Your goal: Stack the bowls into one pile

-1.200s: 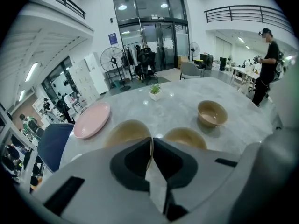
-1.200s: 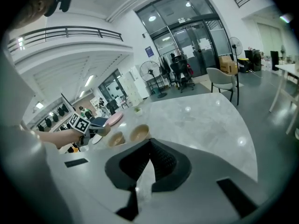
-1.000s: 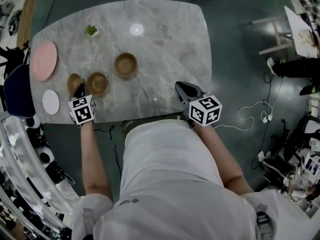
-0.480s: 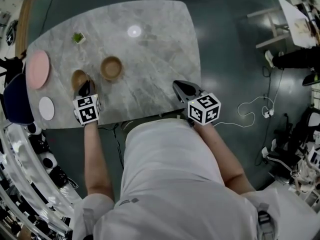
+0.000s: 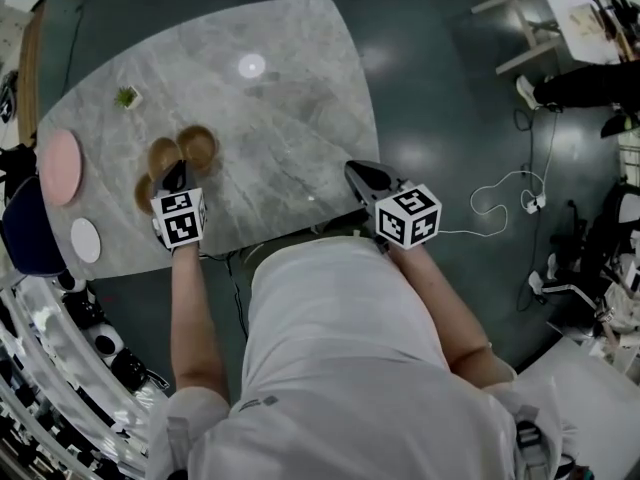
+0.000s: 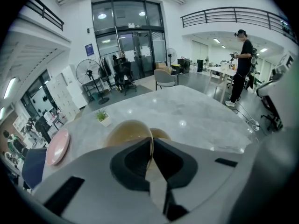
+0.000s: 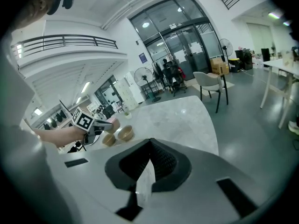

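Left gripper [image 5: 172, 173] jaws are clamped on the rim of the held bowl [image 6: 126, 129]. The rim edge sits right in the slit between the pads, and the right gripper view shows the bowl off the table. Right gripper [image 5: 356, 174] jaws are together with nothing in them, parked over the near right edge of the marble table [image 5: 290, 118]. The other two bowls are on the left part of the top: the second bowl [image 5: 197, 145] is just beside the held one on its right, and the third bowl [image 5: 145, 192] is tucked by the left gripper's outer side. From the head view it's hard to say whether the held bowl overlaps the third or only sits near it. The pink plate [image 5: 60, 166] is at the left edge, the small white plate [image 5: 85, 239] is near the front-left corner, and the potted plant [image 5: 127, 96] is toward the far-left edge, all apart from the bowls. The centre and right half of the top are bare grey marble with ceiling-light glare, so there's plenty of free room between the two grippers. Dark glossy floor all round, with a white cable [image 5: 530, 204] lying off to the right. Room is an open hall: glazed doors, a standing fan [image 6: 87, 71], a grey chair [image 6: 164, 78], and a person [image 6: 243, 62] standing by desks well beyond the table.
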The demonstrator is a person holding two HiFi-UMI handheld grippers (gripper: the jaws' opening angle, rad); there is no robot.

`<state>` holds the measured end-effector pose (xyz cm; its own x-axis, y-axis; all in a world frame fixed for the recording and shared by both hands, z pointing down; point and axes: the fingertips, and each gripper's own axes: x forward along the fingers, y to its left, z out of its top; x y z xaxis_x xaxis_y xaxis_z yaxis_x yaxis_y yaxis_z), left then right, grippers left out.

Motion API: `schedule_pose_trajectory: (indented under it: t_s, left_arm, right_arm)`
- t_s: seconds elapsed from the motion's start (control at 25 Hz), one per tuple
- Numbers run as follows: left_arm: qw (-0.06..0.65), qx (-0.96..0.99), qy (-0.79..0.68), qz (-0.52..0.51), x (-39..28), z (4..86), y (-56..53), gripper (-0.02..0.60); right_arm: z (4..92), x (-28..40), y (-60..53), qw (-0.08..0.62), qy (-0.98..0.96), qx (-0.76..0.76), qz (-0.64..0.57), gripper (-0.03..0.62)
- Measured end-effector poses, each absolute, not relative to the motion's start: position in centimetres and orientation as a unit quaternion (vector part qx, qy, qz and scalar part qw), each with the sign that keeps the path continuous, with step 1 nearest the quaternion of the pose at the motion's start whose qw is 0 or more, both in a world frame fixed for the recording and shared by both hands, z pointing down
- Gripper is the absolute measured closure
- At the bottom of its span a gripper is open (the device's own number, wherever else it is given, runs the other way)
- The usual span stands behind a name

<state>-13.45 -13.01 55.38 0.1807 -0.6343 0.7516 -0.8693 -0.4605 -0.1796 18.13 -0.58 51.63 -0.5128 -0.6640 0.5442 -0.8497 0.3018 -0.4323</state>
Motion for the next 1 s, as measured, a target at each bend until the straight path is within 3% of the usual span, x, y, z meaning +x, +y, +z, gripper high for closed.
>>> schedule_pose_trajectory:
  t_s: [0.48,1.0]
  left_arm:
    - [0.145,0.777,-0.438,0.428,-9.1,59.0,-13.2,0.563]
    - [0.162,0.782,-0.415,0.437,-8.7,62.3,-12.9,0.563]
  right_arm:
    - [52.4,20.8,2.1,0.132,-0.763,0.518,0.364,0.585]
    - [52.5,21.8,4.8,0.136,-0.737,0.550,0.369,0.585]
